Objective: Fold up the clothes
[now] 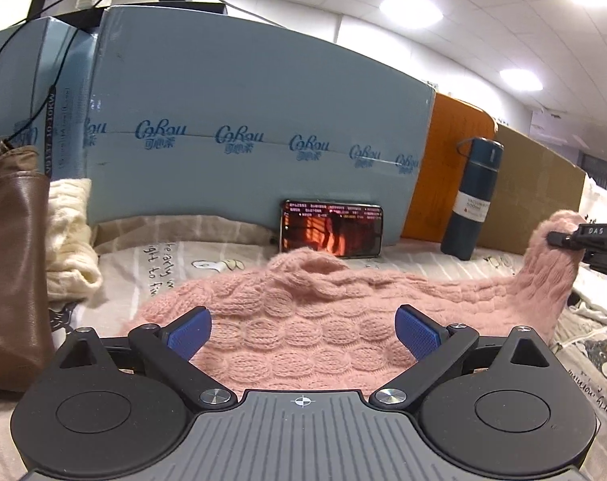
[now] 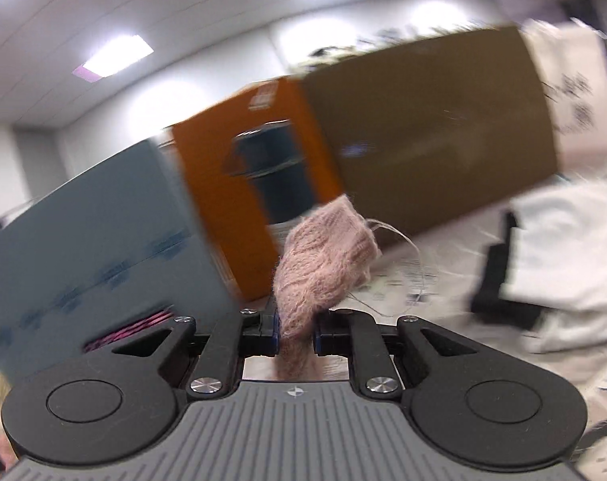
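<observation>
Left hand-held gripper: blue pads spread wide apart, nothing between them; hovering low over the near part of the garment.
Pink knit sweater: directly ahead of and under the left pads, spread on the printed bedsheet; body lying flat, fuzzy cable texture, soft and likely to sag wherever unsupported.
Long axis: running left to right across the left view; near-left end low on the sheet, far-right end rising off it.
Right hand-held gripper: pads pressed together on a bunched pink end, likely a sleeve or corner; tuft sticking out past the tips, loose thread trailing right.
Same grip, left view: right hand-held gripper at far right edge, lifted end of knit held above the sheet.
Nearer hand: left, for the flat body; right already committed to the raised end.
Judgement: fold probably right-to-left, carrying the raised end over the body toward the left pads; left free to pin or pinch the near edge.
Risk: thread snagging, knit stretching under its own weight.
Beyond sweater: phone propped against blue box; dark flask further right; brown bag near left.
Right view: motion-blurred; background detail unreliable.
</observation>
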`<action>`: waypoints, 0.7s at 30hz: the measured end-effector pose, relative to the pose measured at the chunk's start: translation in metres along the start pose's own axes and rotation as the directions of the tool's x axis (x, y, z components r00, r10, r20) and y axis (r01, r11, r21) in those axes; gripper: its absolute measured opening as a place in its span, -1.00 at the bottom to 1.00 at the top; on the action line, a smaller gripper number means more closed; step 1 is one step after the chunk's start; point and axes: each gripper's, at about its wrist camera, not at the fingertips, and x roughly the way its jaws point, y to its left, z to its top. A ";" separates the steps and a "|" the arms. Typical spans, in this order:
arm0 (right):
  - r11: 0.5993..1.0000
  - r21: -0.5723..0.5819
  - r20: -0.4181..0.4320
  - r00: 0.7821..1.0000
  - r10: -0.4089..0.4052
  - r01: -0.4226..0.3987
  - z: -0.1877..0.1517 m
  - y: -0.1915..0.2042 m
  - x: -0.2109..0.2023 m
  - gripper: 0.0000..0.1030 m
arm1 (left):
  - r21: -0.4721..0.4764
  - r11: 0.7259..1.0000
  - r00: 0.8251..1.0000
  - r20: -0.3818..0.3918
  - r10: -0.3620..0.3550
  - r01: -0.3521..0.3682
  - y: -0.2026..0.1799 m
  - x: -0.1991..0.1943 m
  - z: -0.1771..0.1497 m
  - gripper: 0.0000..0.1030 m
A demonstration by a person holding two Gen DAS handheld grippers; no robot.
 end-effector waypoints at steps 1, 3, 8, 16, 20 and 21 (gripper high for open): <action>0.999 -0.038 -0.006 1.000 0.015 -0.015 -0.007 0.012 0.000 -0.74 | -0.003 1.000 1.000 0.001 -0.004 0.004 0.000 0.000 0.000 0.94; 0.993 -0.113 -0.020 0.999 0.044 -0.046 -0.020 0.035 0.001 -0.74 | -0.004 1.000 1.000 0.004 -0.009 0.009 0.000 -0.001 0.000 0.94; 0.951 -0.288 -0.106 0.991 0.083 -0.110 -0.055 0.078 0.010 -0.66 | -0.008 1.000 1.000 0.005 -0.021 0.021 0.001 -0.002 0.000 0.94; 0.919 -0.330 -0.153 0.973 0.174 -0.216 -0.072 0.102 -0.001 0.47 | -0.029 0.999 1.000 -0.001 -0.017 0.017 0.004 -0.002 0.000 0.95; 0.947 -0.149 -0.347 0.912 0.219 -0.284 -0.075 0.093 0.016 0.47 | -0.047 0.999 1.000 -0.006 0.010 -0.010 0.008 -0.001 -0.001 0.95; 0.954 -0.105 -0.354 0.907 0.228 -0.281 -0.074 0.087 0.016 0.44 | -0.056 0.998 1.000 -0.002 0.017 -0.017 0.010 -0.001 0.000 0.95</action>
